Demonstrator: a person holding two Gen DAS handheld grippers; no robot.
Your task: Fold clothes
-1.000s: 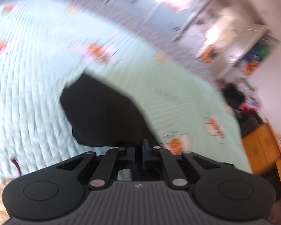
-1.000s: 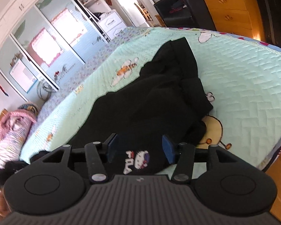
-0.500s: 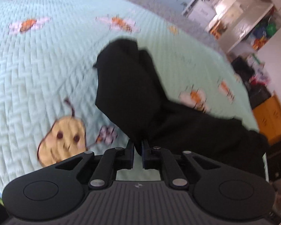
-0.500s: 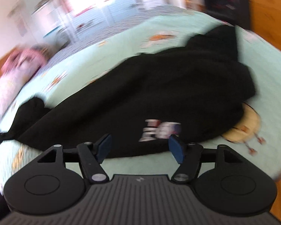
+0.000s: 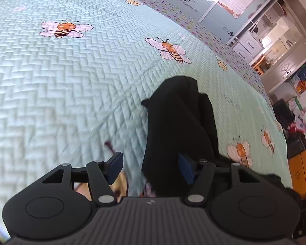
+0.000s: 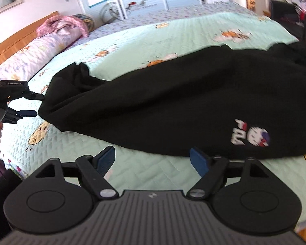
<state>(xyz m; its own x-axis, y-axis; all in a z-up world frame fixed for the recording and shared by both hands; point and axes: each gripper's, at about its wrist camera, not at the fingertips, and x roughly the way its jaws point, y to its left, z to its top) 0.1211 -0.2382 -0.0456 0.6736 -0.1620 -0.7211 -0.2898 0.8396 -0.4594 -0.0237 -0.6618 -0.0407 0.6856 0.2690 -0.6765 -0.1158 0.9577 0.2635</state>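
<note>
Both tools are held with jaws apart and nothing gripped; the left tool (image 5: 150, 168) straddles one end of a black sweatshirt (image 6: 183, 102), the right tool (image 6: 153, 160) is poised just short of its near edge beside the printed logo (image 6: 250, 135); the garment is spread loosely across the quilted bed cover (image 5: 71, 71); it is judged soft, limp and fairly thick, so it would sag and bunch when lifted; corners or the hem edge are best pinched, with fabric kept taut between both tools.
</note>
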